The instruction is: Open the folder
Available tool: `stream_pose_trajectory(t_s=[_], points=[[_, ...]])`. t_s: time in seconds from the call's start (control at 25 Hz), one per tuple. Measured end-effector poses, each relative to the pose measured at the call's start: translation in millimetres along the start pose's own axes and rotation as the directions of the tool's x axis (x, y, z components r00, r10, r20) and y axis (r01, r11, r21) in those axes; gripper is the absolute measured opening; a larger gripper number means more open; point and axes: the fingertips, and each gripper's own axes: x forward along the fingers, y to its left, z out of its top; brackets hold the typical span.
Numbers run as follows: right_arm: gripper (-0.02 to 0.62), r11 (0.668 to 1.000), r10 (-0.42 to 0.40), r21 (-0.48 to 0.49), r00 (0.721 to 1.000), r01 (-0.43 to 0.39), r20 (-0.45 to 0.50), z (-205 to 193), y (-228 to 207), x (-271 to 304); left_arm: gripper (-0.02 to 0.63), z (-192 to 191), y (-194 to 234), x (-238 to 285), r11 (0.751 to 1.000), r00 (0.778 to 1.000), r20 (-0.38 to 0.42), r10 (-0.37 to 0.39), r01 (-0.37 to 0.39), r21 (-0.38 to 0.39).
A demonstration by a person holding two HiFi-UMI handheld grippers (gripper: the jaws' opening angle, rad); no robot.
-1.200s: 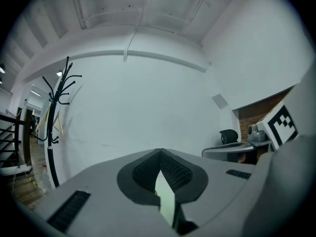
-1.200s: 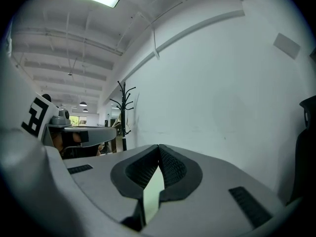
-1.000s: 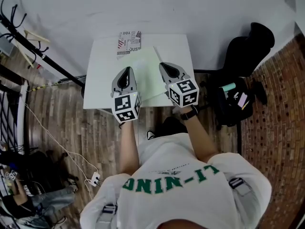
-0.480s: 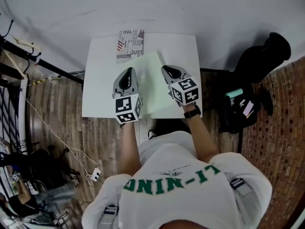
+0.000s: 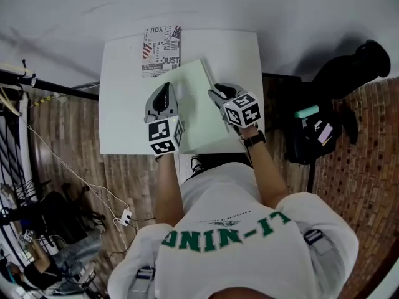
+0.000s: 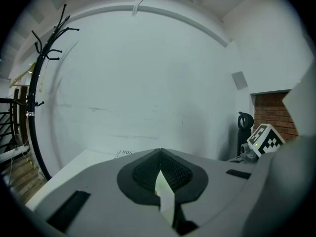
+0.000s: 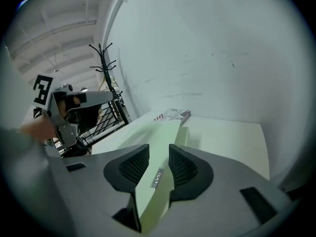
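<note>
A pale green folder [image 5: 201, 114] lies slanted on the white table [image 5: 124, 108], with both grippers at it. My left gripper [image 5: 165, 92] is at the folder's left edge. In the left gripper view this gripper [image 6: 160, 168] is shut on a thin green strip of the folder [image 6: 166, 197]. My right gripper [image 5: 217, 92] is at the folder's right edge. In the right gripper view its jaws [image 7: 159, 163] are opening, and the folder's edge [image 7: 160, 132] runs between the spread pads.
A printed book [image 5: 161, 48] lies at the table's back edge, just beyond the folder. A black chair and bags [image 5: 330, 98] stand to the right of the table. A coat rack [image 7: 107, 78] and cables are on the left, over a wooden floor.
Both grippers have come down and forward over the table with the folder between them. The folder now lies lower, near the table top.
</note>
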Motion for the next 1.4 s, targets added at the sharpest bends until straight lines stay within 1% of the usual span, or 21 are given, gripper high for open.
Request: stream_pose_trajectory(t_s=[0.12, 0.16, 0.2, 0.32, 0.44, 0.6, 0.64, 0.8, 0.92, 1.04, 1.32, 1.4], points=[[0.176, 0.996, 0.049, 0.069, 0.999, -0.047, -0.023, -16, -3, 12, 0.014, -9, 3, 8, 1.0, 1.0, -0.017, 0.001, -0.001, -0.013], [0.227, 0.992, 0.076, 0.104, 0.997, -0.073, -0.026, -22, -2, 15, 0.014, -10, 4, 10, 1.0, 1.0, -0.02, 0.001, -0.002, -0.016], [0.261, 0.985, 0.103, 0.138, 0.994, -0.098, -0.03, -28, -2, 19, 0.014, -12, 4, 11, 1.0, 1.0, -0.022, 0.002, -0.002, -0.018], [0.309, 0.96, 0.173, 0.233, 0.984, -0.158, -0.044, -43, 1, 25, 0.014, -14, 3, 13, 1.0, 1.0, -0.028, 0.004, -0.004, -0.021], [0.318, 0.934, 0.211, 0.305, 0.976, -0.186, -0.053, -52, 4, 32, 0.014, -17, 9, 12, 1.0, 0.999, -0.033, 0.017, -0.018, -0.025], [0.316, 0.918, 0.232, 0.345, 0.97, -0.197, -0.066, -57, 8, 38, 0.014, -22, 17, 7, 0.999, 0.998, -0.04, 0.041, -0.042, -0.029], [0.31, 0.915, 0.236, 0.351, 0.969, -0.198, -0.069, -57, 8, 39, 0.014, -22, 19, 5, 0.998, 0.998, -0.04, 0.047, -0.048, -0.03], [0.237, 0.905, 0.251, 0.372, 0.965, -0.205, -0.08, -55, 14, 39, 0.014, -22, 25, -3, 0.997, 0.997, -0.041, 0.066, -0.068, -0.031], [0.184, 0.908, 0.254, 0.365, 0.963, -0.207, -0.085, -55, 20, 36, 0.014, -23, 26, -12, 0.997, 0.996, -0.039, 0.077, -0.078, -0.026], [0.147, 0.914, 0.236, 0.357, 0.969, -0.194, -0.078, -52, 20, 34, 0.013, -24, 30, -19, 0.996, 0.996, -0.041, 0.085, -0.086, -0.023], [0.1, 0.921, 0.229, 0.331, 0.973, -0.206, -0.031, -28, 34, 28, 0.013, -24, 41, -35, 0.995, 0.995, -0.045, 0.092, -0.093, -0.033], [0.09, 0.915, 0.236, 0.339, 0.972, -0.218, -0.014, -21, 43, 24, 0.014, -21, 43, -42, 0.995, 0.994, -0.04, 0.098, -0.1, -0.03]])
